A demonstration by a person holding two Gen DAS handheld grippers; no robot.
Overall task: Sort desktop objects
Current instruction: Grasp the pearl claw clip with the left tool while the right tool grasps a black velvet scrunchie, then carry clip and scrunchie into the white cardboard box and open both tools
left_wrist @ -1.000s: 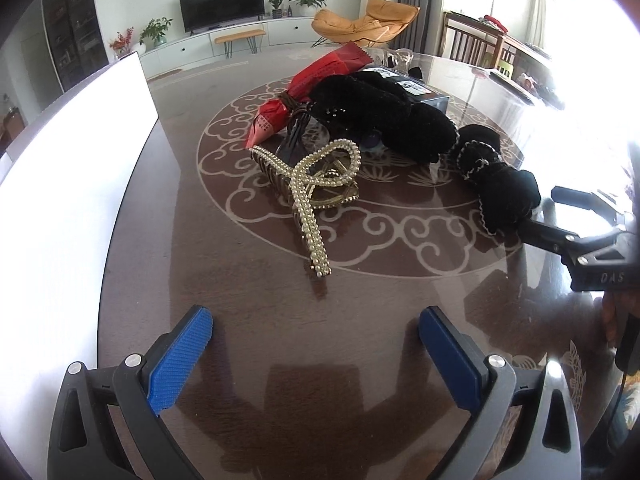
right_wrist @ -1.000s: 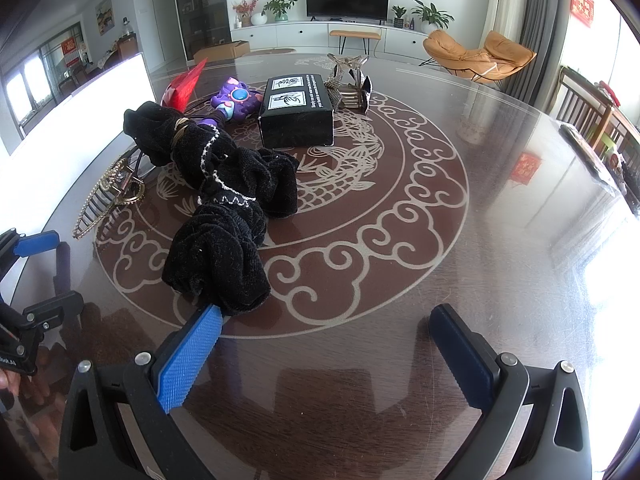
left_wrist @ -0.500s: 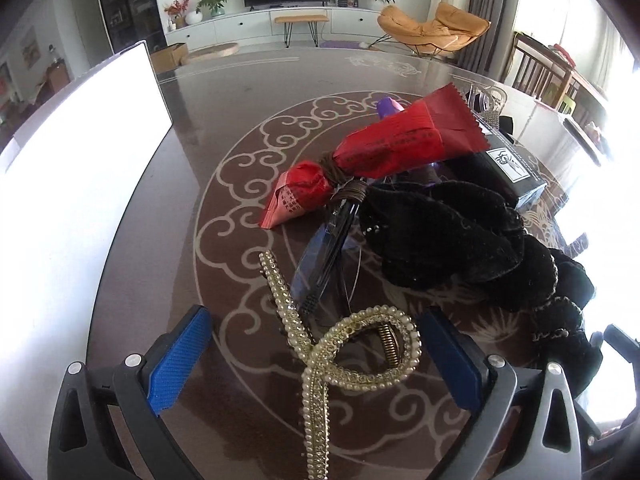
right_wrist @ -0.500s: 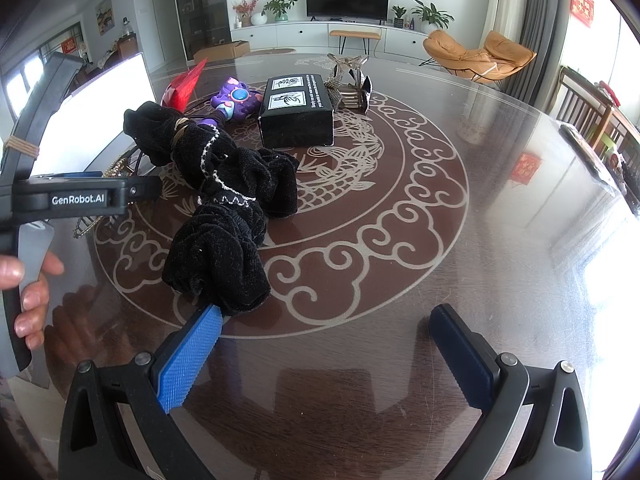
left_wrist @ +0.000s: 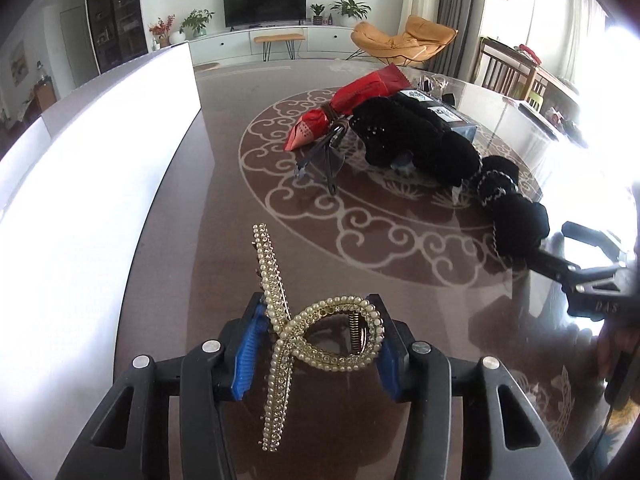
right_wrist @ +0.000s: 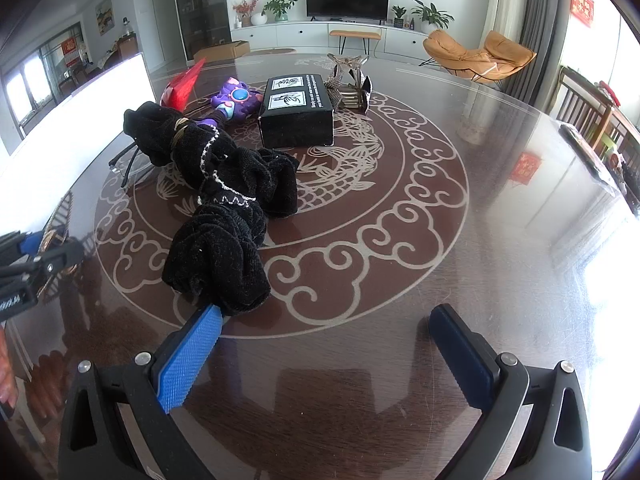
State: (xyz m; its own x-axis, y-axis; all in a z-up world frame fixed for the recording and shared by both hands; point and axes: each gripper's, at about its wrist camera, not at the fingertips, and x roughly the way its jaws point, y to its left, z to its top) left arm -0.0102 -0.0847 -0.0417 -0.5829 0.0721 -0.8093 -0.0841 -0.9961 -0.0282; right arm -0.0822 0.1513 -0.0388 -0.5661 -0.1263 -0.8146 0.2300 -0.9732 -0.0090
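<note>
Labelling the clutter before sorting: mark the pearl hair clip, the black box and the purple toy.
pearl hair clip [left_wrist: 340, 340]: left wrist view, on its looped pearl band.
black box [right_wrist: 297, 98]: right wrist view, on its top face.
purple toy [right_wrist: 236, 100]: right wrist view, on its rounded head.

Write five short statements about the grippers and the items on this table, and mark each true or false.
1. The pearl hair clip sits between the left gripper's blue pads. True; the jaws are closing on it.
2. The right gripper holds the black box. False; its jaws stand open and empty.
3. The black scrunchies lie near the right gripper. True.
4. The red snack packet is inside the white bin. False; it lies on the table.
5. The purple toy lies beside the black box. True.
</note>
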